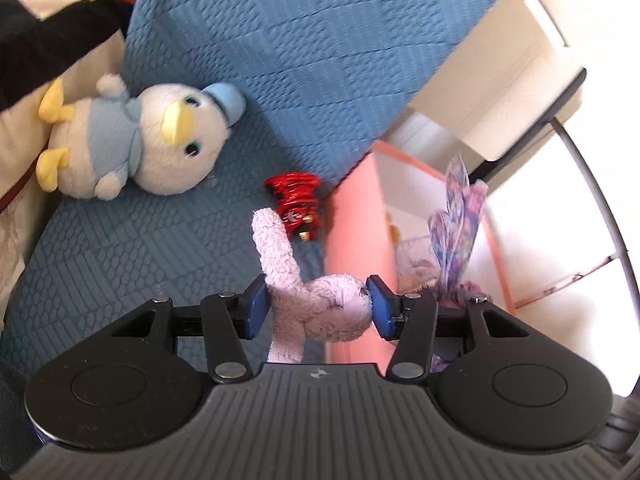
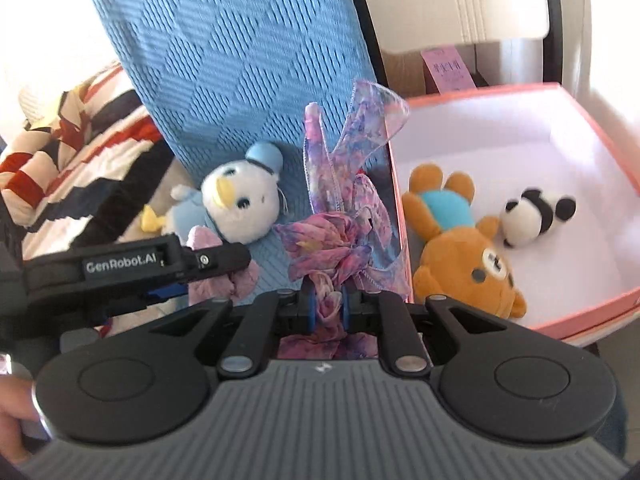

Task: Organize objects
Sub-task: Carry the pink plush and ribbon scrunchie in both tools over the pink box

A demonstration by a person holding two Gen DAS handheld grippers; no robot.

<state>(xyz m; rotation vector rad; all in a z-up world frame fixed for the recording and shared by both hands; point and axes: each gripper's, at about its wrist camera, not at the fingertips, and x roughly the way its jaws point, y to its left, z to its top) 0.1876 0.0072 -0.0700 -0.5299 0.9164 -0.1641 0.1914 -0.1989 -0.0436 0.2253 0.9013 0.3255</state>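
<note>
My left gripper (image 1: pixel 318 310) is shut on a pale pink plush rabbit (image 1: pixel 316 312) and holds it above the blue sofa seat; the rabbit (image 2: pixel 208 240) and the left gripper (image 2: pixel 224 264) also show in the right wrist view. My right gripper (image 2: pixel 329 306) is shut on a purple-pink ribbon bow (image 2: pixel 340 240), next to the pink box (image 2: pixel 600 308); the bow also shows in the left wrist view (image 1: pixel 456 216). A brown bear plush (image 2: pixel 460 248) and a panda plush (image 2: pixel 536 216) lie in the box. A white-blue duck plush (image 1: pixel 136 144) lies on the sofa.
A red spring-like hair clip (image 1: pixel 298 204) lies on the blue sofa seat (image 1: pixel 120 264) by the box wall (image 1: pixel 352 248). A striped blanket (image 2: pixel 72 168) lies at the left. The blue backrest (image 2: pixel 240 60) stands behind. A chair (image 2: pixel 500 8) stands behind the box.
</note>
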